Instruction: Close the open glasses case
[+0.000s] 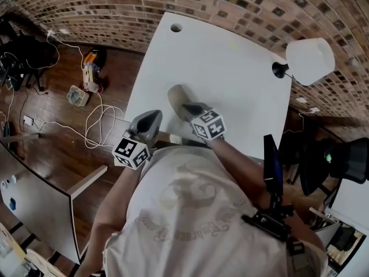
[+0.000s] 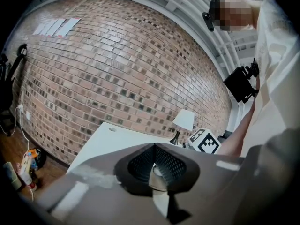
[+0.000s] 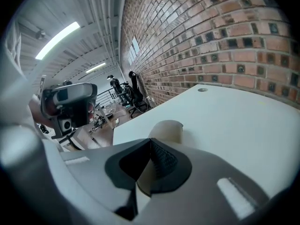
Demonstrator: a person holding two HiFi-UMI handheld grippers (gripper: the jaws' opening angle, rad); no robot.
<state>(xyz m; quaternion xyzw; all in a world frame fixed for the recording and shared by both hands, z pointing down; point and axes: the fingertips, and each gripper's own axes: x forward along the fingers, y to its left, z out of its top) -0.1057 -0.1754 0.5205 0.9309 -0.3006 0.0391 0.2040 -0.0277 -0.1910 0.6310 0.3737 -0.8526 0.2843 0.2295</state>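
A beige glasses case [image 1: 175, 95] lies on the white table [image 1: 230, 79] close to its near edge. My right gripper [image 1: 184, 106] reaches onto the case's near end from the right, jaws shut tip to tip. In the right gripper view the shut right gripper [image 3: 150, 140] sits over the glasses case [image 3: 169, 128], whose rounded end shows just beyond. Whether the lid is fully down I cannot tell. My left gripper [image 1: 152, 116] hovers at the table's near edge, left of the case and apart from it. The left gripper [image 2: 154, 145] is shut and holds nothing.
A lamp with a white shade [image 1: 310, 60] and a black base [image 1: 281, 70] stands at the table's far right corner. A cable hole [image 1: 176, 27] is at the far left corner. A brick wall [image 1: 173, 4] runs behind. Cables [image 1: 95, 126] lie on the wooden floor at the left.
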